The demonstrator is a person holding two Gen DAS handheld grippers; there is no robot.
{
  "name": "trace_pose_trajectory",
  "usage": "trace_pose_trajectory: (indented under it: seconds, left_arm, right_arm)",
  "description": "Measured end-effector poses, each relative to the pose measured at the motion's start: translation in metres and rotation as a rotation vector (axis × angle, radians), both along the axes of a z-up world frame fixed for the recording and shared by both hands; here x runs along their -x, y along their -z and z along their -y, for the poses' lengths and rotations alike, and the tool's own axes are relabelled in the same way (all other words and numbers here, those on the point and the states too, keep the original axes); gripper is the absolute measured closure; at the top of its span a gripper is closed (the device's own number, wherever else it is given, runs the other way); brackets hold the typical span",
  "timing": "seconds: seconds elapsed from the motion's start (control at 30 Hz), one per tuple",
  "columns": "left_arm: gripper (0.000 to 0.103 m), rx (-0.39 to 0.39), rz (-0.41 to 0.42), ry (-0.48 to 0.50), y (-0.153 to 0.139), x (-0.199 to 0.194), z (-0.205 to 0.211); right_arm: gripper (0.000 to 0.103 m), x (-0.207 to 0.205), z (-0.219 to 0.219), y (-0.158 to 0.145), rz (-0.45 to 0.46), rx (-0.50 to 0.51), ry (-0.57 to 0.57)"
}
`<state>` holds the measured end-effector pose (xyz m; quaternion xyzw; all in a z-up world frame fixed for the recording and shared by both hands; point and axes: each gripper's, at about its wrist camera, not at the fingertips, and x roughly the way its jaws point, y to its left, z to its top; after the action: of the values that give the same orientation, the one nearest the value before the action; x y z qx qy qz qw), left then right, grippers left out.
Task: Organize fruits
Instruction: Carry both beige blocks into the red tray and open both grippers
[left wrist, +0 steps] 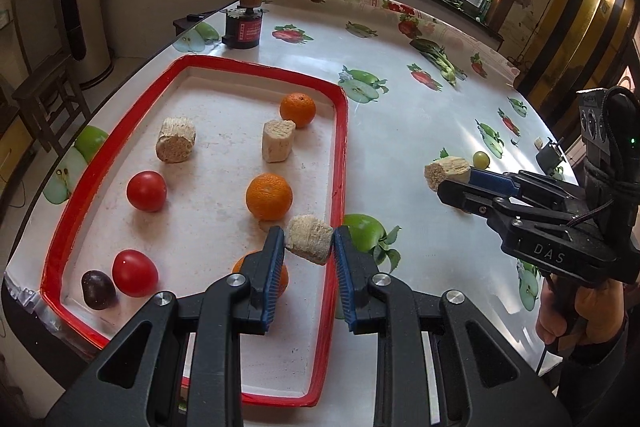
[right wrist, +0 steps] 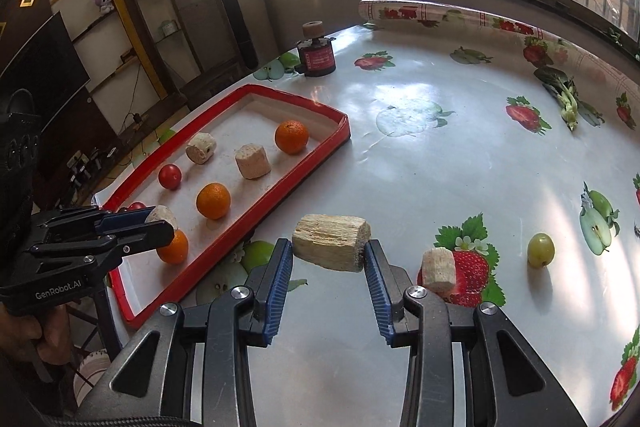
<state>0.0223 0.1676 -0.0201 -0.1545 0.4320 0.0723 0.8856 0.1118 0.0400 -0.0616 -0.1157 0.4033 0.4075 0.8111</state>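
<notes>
Two pale chunks are clamped: left hand-held gripper [left wrist: 309,247] pinches one over the red tray [left wrist: 338,147]; right hand-held gripper [right wrist: 329,254] grips another lengthwise, tray at ten o'clock.

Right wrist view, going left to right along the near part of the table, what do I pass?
Left gripper shut on a small beige chunk → red-rimmed tray → right gripper shut on a long beige chunk → loose beige chunk → green grape.
</notes>
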Motion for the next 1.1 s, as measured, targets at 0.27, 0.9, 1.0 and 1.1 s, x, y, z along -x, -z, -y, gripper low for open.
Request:
trace_pose_trajectory:
  seconds: [0.27,0.9,1.0,1.1]
  left_arm:
    - [0.080,0.010,0.003,-0.048,0.002,0.008,-0.024]
    - [0.080,0.032,-0.037,-0.119,0.021,-0.010,-0.065]
    - [0.080,0.015,-0.049,-0.122,0.024,-0.016,-0.066]
    - [0.080,0.009,-0.063,-0.119,0.028,-0.021,-0.066]
  right_arm:
    - [0.065,0.006,-0.025,0.000,-0.002,0.002,-0.045]
    - [0.065,-0.013,-0.095,0.009,-0.016,0.014,-0.109]
    - [0.065,-0.022,-0.104,0.014,-0.019,0.024,-0.109]
    - [0.065,-0.033,-0.110,0.020,-0.026,0.038,-0.101]
